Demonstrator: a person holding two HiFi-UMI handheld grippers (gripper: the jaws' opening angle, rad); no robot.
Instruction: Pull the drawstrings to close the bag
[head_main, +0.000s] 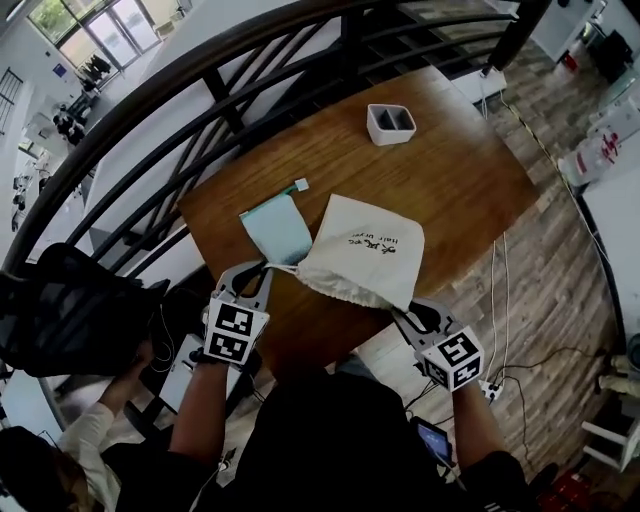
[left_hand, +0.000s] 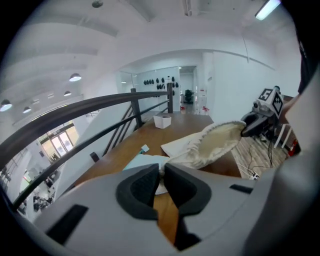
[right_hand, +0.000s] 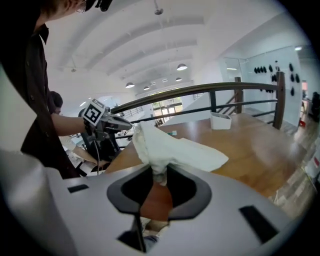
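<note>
While both grippers hold opposite ends of its mouth, the cream bag (head_main: 365, 250) lies on the near half of the table (head_main: 450, 180). The gathered mouth edge is raised off the table top, and the far end of the bag rests on the wood.

Left gripper (head_main: 268, 268): positioned at the near left edge of the table. Its jaws are almost together, pinching white material at the left end of the bag mouth. Whether this is cord or cloth cannot be told.

Right gripper (head_main: 400, 312): positioned at the near right edge of the table. Its jaws are clamped on a bunched fold of bag cloth, with a narrow gap between the pads filled by the fabric.

The ruffled mouth edge spans between the two grippers above the near table edge.

Other items on the table:
- A teal sheet (head_main: 278, 228) lies flat at the left, partly under the bag.
- A white box (head_main: 391, 123) stands at the far side.

A black railing (head_main: 200, 110) runs beyond the far left edge of the table.
</note>
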